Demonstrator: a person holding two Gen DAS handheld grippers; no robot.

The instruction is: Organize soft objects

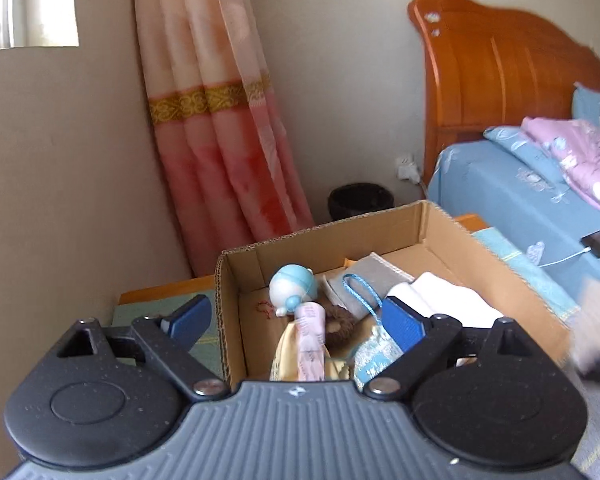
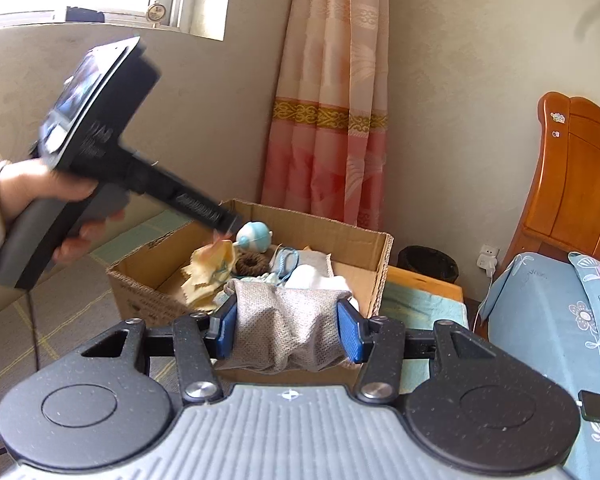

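**Me:** Cardboard box on the low table beside the bed, already holding a round blue toy, white cloth and yellow cloth.

**Colleague:** And your tongs?

**Me:** My right gripper is clamped on a grey mesh cloth, above the box's near edge. My left gripper stands wide apart, empty, over the box.

**Colleague:** Next?

**Me:** Probably moving the grey cloth where it belongs, then releasing it.
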